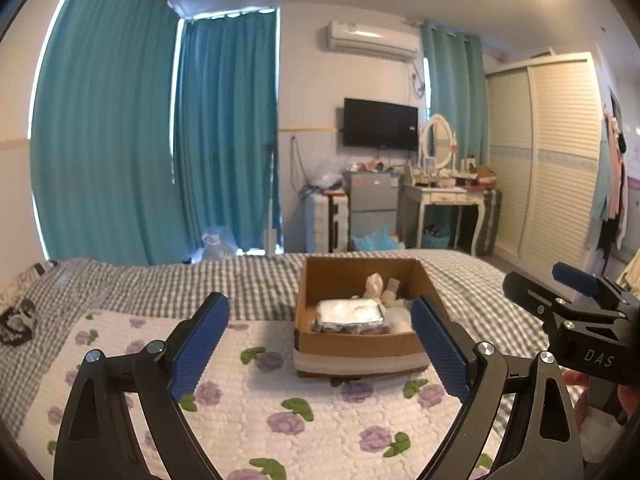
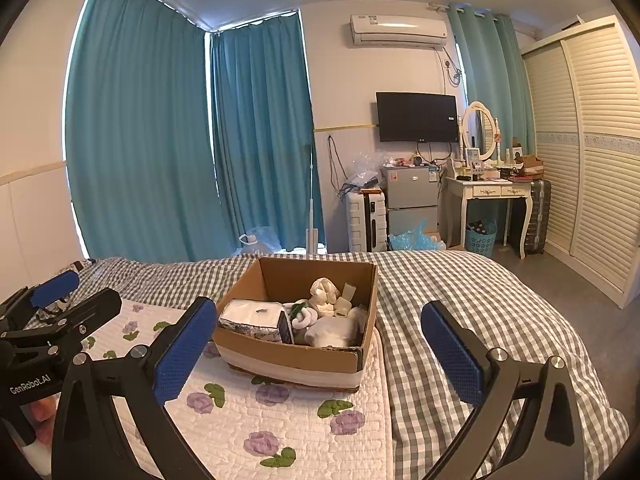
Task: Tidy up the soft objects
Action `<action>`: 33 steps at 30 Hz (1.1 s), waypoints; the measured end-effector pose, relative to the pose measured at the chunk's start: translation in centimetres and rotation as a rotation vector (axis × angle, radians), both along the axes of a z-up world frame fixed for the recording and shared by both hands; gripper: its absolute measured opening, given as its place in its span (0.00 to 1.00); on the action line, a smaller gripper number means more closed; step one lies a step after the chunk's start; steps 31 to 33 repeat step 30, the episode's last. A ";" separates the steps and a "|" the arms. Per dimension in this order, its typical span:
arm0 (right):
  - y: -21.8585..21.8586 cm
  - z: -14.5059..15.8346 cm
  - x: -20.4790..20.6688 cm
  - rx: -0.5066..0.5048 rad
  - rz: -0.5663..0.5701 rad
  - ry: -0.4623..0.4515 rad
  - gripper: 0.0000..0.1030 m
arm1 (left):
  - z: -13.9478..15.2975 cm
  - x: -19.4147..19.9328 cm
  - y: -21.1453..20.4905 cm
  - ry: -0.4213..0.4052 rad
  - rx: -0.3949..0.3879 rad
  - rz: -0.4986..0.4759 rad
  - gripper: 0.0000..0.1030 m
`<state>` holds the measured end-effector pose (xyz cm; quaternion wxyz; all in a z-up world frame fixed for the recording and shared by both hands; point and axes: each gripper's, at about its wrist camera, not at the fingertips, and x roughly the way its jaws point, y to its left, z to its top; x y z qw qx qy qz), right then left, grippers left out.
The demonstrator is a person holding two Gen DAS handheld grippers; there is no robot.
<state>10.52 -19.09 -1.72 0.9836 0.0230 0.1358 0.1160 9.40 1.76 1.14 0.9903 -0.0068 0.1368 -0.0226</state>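
Left wrist view: the left tongs (image 1: 320, 344) stand wide apart, nothing between the blue pads, held above a white quilted mat (image 1: 256, 400) printed with purple flowers. The mat lies on a bed (image 1: 200, 280) covered in grey-checked fabric. A cardboard box (image 1: 360, 348) sits on the far edge of the mat, framed between the two pads. Inside it, a wrapped tissue pack (image 1: 349, 315) lies at the front left and pale soft items (image 1: 380, 286) are piled behind and to the right. A black-and-white soft item (image 1: 16, 322) lies on the bed at the far left, well apart from the box. The right tongs (image 1: 576, 292) enter at the right edge; from this angle it cannot be told how far they are parted.

Right wrist view: the right tongs (image 2: 320, 352) are likewise spread wide and hold nothing. The same box (image 2: 296, 356) stands ahead, partly on the mat (image 2: 280, 420), its right side at the mat's edge next to the checked bedding (image 2: 460, 292). The tissue pack (image 2: 252, 318) fills the left of the box; white and cream soft items (image 2: 328, 312) fill the right. The left tongs (image 2: 56, 296) show at the left edge, their gap not readable here.
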 end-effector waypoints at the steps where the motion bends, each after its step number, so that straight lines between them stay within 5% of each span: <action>1: 0.0 0.0 0.0 0.001 0.003 0.001 1.00 | 0.0 0.0 0.0 -0.001 -0.001 -0.001 0.91; 33: 0.2 -0.1 0.2 0.030 0.001 0.014 1.00 | -0.5 0.2 0.8 0.017 -0.016 0.013 0.91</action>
